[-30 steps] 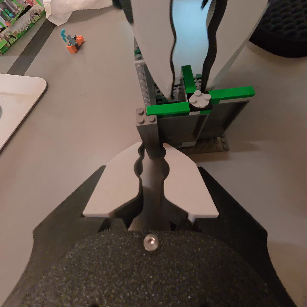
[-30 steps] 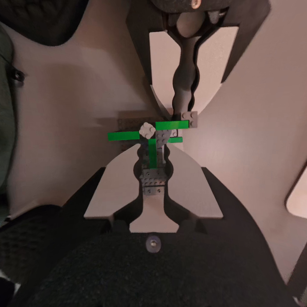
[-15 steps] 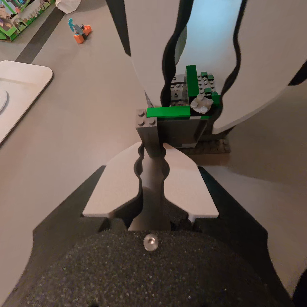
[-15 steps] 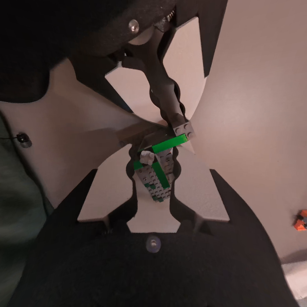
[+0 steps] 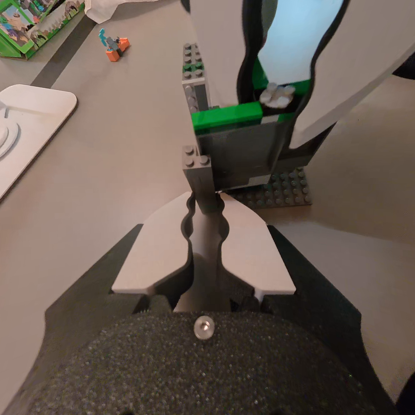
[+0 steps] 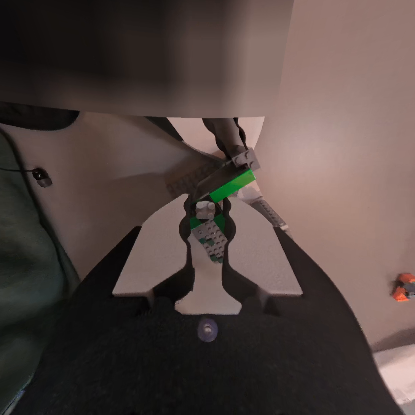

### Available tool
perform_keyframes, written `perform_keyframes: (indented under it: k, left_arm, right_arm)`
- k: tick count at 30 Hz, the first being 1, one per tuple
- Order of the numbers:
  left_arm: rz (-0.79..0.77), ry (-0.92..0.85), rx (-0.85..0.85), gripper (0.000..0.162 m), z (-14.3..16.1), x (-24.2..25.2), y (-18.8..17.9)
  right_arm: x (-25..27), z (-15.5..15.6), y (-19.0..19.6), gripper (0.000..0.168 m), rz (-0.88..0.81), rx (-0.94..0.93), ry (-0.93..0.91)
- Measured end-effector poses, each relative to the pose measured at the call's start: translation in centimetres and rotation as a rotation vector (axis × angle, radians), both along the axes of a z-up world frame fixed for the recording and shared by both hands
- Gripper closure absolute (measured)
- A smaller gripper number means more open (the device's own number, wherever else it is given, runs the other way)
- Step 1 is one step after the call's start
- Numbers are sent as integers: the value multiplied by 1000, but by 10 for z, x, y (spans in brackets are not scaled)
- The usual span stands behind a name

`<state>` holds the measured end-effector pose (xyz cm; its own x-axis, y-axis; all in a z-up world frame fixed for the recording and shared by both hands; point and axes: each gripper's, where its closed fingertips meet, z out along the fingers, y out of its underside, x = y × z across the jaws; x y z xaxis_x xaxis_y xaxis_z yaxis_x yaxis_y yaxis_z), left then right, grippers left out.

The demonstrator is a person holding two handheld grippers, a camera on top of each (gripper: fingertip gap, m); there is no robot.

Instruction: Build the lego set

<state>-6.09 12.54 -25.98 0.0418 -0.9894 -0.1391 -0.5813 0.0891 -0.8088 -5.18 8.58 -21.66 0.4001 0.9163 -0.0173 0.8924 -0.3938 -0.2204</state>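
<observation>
The lego build (image 5: 238,155) stands upright on its dark studded baseplate (image 5: 283,193) on the bench (image 5: 134,157), walls rising vertically, green strips (image 5: 226,116) lying level along the top beside a pale round stud piece (image 5: 277,96). The left gripper (image 5: 205,197) has its jaws closed narrowly on the grey corner pillar (image 5: 198,177). The right gripper (image 6: 206,202) comes down over the top, jaws set around the build; whether they press it is unclear. Only the left view shows a white tray (image 5: 33,125), a set box (image 5: 29,27) and a small orange figure (image 5: 114,48) well apart. The right view looks down onto the studded top (image 6: 211,238).
</observation>
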Motion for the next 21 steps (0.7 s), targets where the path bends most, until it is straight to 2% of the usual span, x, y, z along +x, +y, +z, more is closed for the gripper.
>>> perform_keyframes:
  k: [12,21]
  left_arm:
    - [-17,9,17,142,0,-1,-1]
    - [-44,39,11,141,-7,-4,-4]
  right_arm:
    - [16,6,-10,142,-97,-58,65]
    - [5,-8,-2,142,-146,-92,60]
